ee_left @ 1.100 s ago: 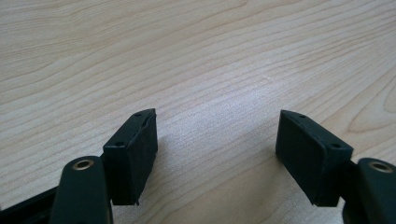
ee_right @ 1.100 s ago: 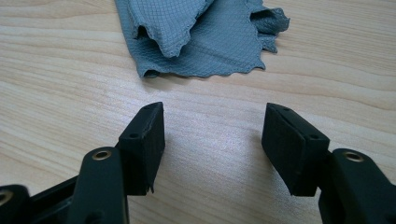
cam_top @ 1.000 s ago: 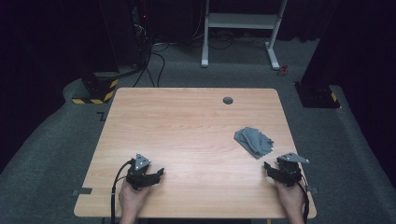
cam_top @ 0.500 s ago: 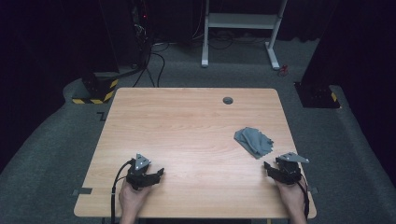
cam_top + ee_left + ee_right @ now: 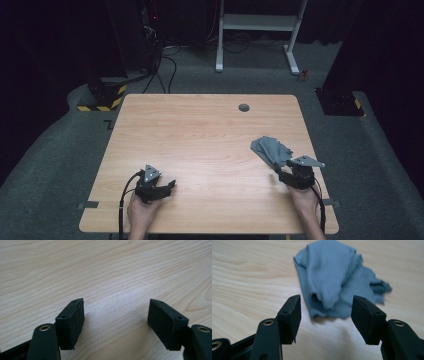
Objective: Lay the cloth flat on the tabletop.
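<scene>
Operator: Cloth [image 5: 271, 150], grey, ribbed, crumpled; lies on the worktop [image 5: 200, 145] toward its right edge, just ahead of my right gripper [image 5: 325, 315]. Jaws stand wide, nothing between them.

Checker: And the other unit?

Operator: Left gripper [image 5: 115, 322], near the front left, well apart from the cloth; jaws wide, bare wood beneath.

Checker: Step in hand?

Operator: Approach, as I judge it; no grasp made. Next I'd ease the right gripper forward and low until the cloth's near hem sits between the jaws, then close on a fold.
</scene>
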